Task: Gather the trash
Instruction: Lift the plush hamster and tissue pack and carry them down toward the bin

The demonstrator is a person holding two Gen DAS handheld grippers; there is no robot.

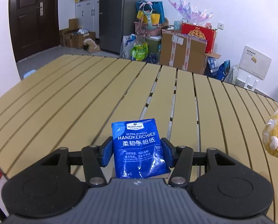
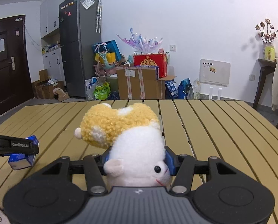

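Holding: both hand-held grippers carry a thing above the slatted worktop [image 1: 82, 93].
Left hand-held gripper [image 1: 137, 154]: jaws closed onto the sides of a blue tissue pack [image 1: 139, 149], pads pressing mid-height, pack upright with its printed face toward the camera.
Right hand-held gripper [image 2: 137, 159]: jaws closed around the white body of a plush toy [image 2: 131, 141], its yellow part sticking up past the pads.
Position: seen from the right wrist, the pack [image 2: 23, 155] hangs left of the toy and near it; from the left wrist, the toy [image 1: 275, 132] shows at the far right edge.
Bin: no trash container is visible in either view, so I cannot tell where the things should go.
Risk, pack: the glossy wrapper is slick and soft; it could slide down between the pads if the squeeze eases or the wrist tilts.
Risk, toy: the plush compresses, so the grip may be shallower than it looks; a quick swing could let it slip out.
Risk, clash: the two loads hang near each other and could bump while moving.
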